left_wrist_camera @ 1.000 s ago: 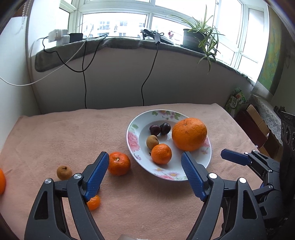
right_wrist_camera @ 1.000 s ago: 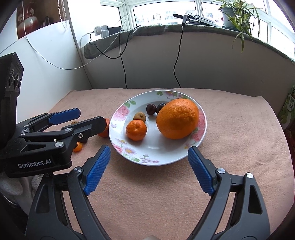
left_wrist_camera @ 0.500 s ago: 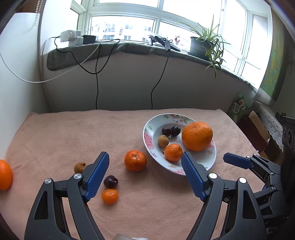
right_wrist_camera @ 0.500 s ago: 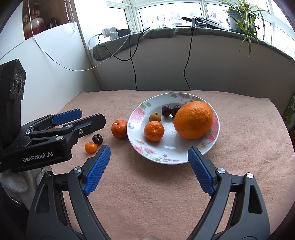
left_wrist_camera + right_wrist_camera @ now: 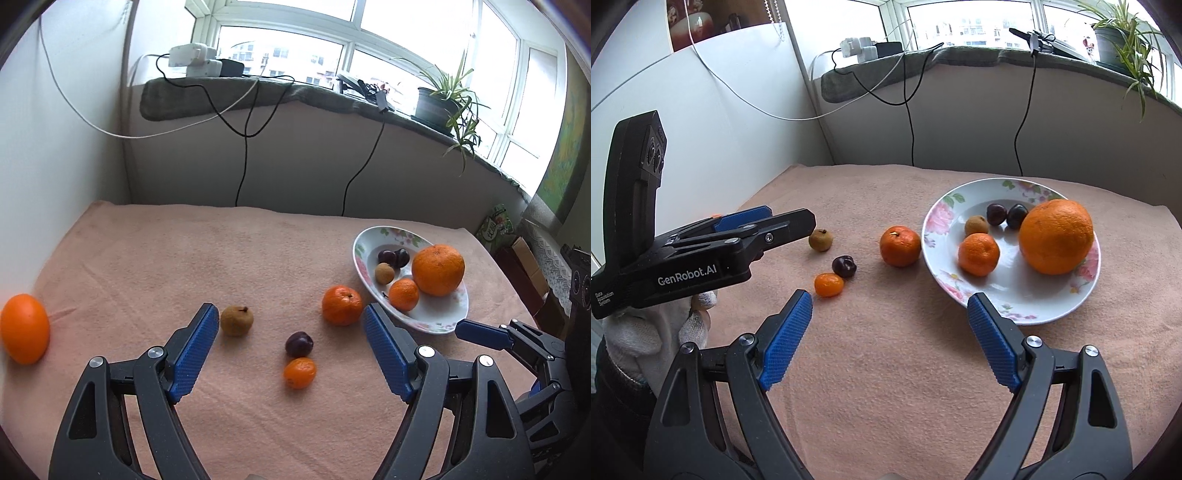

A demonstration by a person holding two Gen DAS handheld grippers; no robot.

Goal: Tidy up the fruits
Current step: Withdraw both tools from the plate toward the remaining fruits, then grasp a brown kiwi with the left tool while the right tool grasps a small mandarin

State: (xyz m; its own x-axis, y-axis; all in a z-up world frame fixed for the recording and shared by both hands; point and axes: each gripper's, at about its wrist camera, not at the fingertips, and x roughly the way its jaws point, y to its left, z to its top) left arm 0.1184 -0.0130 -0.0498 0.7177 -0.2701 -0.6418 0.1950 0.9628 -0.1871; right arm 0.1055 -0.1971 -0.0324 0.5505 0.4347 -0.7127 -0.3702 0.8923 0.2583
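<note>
Both grippers hang wide open and empty, and the left gripper (image 5: 288,354) is the nearer one to the loose dark plum (image 5: 299,343) and small tangerine (image 5: 300,373), which lie on the pink cloth (image 5: 184,258) directly between and ahead of its fingers, left of the floral plate (image 5: 439,325), while the right gripper (image 5: 890,343) sits off toward that plate.

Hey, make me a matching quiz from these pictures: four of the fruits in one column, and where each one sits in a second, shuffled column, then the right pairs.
Things:
1. big orange
2. mandarin with a stem
3. lone dark plum
4. brown longan

Places:
A. on the cloth, just outside the plate's left rim
B. on the cloth, touching the small tangerine
C. on the plate, at its right side
D. on the cloth, nearest the left tool's tip in the right wrist view

Pairs: 1-C, 2-A, 3-B, 4-D
</note>
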